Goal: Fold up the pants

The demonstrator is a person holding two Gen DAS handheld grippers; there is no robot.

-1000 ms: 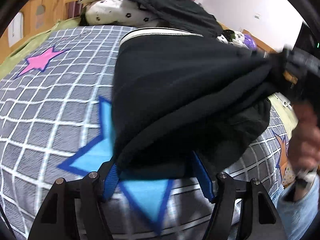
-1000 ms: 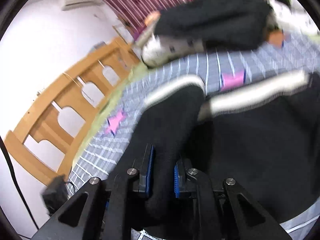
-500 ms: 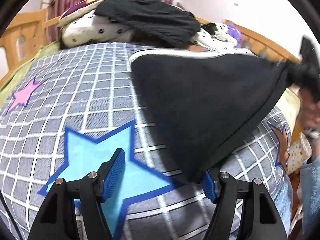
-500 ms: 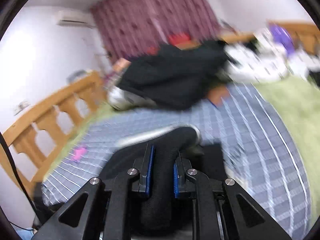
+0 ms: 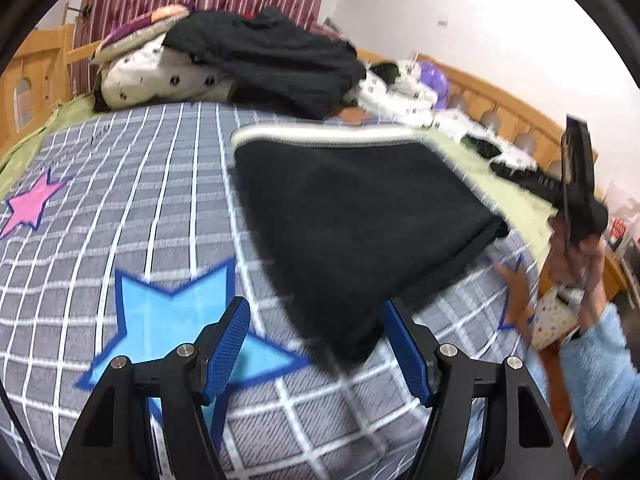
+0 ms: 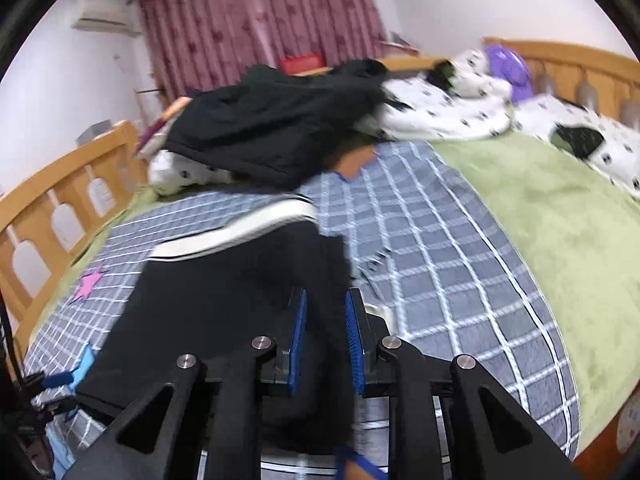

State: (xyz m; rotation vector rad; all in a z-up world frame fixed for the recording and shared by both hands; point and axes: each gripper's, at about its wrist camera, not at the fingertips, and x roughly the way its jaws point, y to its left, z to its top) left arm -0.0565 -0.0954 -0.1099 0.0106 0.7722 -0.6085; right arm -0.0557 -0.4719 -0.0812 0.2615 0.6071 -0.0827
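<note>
Pants (image 5: 360, 216) lie folded on the checked sheet (image 5: 132, 216), black cloth with a white stripe along the far edge, just right of the blue star (image 5: 160, 320) printed on that sheet. My left gripper (image 5: 316, 344) hangs above the sheet with its fingers (image 5: 230, 340) well apart and nothing pressed between them; the near corner of the pants shows in the gap, close by the right-hand finger, but neither pad bears on it.

My right gripper (image 6: 325, 344) has its fingers (image 6: 298, 344) close together with a fold of the pants (image 6: 240, 300) between the blue pads (they have just been easing apart a little, and I cannot tell whether the pads press on the cloth). From the left wrist view that gripper (image 5: 576, 184) shows past the right end of the pants, held in a hand (image 5: 576, 256) with a pale blue sleeve.

Beyond the pants, toward the headboard (image 6: 60, 200), sits a heap of black clothing (image 5: 264, 56) on spotted white bedding (image 5: 160, 76). Right of the sheet a green blanket (image 6: 560, 220) covers the bed.
</note>
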